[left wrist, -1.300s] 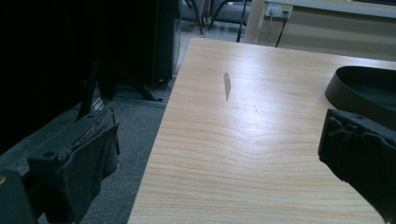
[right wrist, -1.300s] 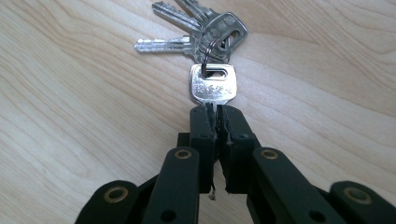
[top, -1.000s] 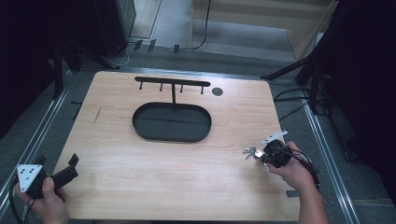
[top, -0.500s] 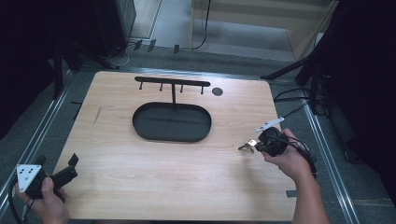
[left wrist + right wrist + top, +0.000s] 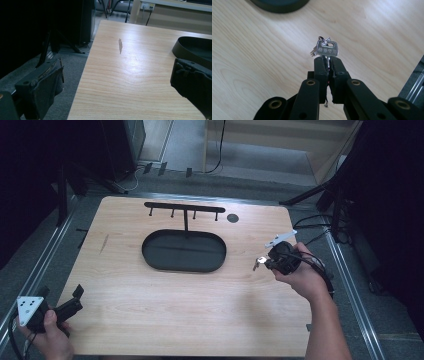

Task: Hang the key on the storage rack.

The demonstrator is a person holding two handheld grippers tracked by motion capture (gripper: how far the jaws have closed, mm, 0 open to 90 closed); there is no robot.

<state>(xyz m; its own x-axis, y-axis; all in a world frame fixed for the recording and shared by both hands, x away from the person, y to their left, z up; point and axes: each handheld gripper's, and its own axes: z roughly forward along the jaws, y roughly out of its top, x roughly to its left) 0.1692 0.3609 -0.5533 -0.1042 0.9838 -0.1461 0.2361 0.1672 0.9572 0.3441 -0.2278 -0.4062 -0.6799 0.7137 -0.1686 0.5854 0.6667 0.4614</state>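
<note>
Keys carried toward the hook rack

The keys (image 5: 326, 48) stood pinched by the blade in the right gripper (image 5: 328, 65), above bare table (image 5: 175, 305) right of the oval tray (image 5: 184, 251). Reaching a peg on the rack (image 5: 184, 209) probably meant keeping the ring (barely visible) exposed; the left gripper (image 5: 117, 82) was spread, idle.

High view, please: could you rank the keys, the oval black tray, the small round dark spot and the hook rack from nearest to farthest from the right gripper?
1. The keys, pinched in the right gripper itself.
2. The oval black tray, left of it, mid-table.
3. The small round dark spot, beyond it near the far edge.
4. The hook rack, far-left of it, behind the tray.
</note>
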